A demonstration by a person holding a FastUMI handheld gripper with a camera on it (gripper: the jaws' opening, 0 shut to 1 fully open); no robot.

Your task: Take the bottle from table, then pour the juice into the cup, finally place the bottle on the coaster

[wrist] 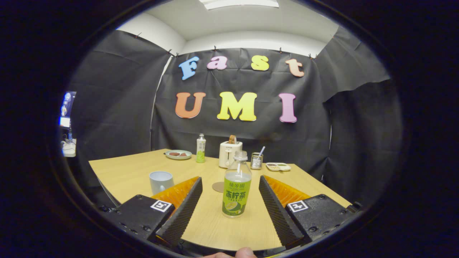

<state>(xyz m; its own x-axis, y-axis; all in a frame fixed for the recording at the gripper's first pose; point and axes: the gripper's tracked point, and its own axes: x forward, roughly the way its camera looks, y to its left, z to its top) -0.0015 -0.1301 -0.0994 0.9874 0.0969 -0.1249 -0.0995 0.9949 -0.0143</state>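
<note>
None of it is done: hand-held gripper (229, 200) gapes wide, empty, around the uncapped green-labelled juice bottle (236, 191); white cup (160, 181) and round brown coaster (218, 186) wait beside the bottle.

Clear glossy plastic bottle (236, 190), glazed ceramic cup (160, 181), smooth matt wood-look table (125, 172), ribbed jaws.

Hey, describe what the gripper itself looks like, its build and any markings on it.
The gripper has two wedge-shaped fingers with ribbed, sawtooth inner faces. Each sits on a boxy black block with visible screws, and each block carries a small square black-and-white tag. A fingertip of the person's hand peeks behind.
</note>
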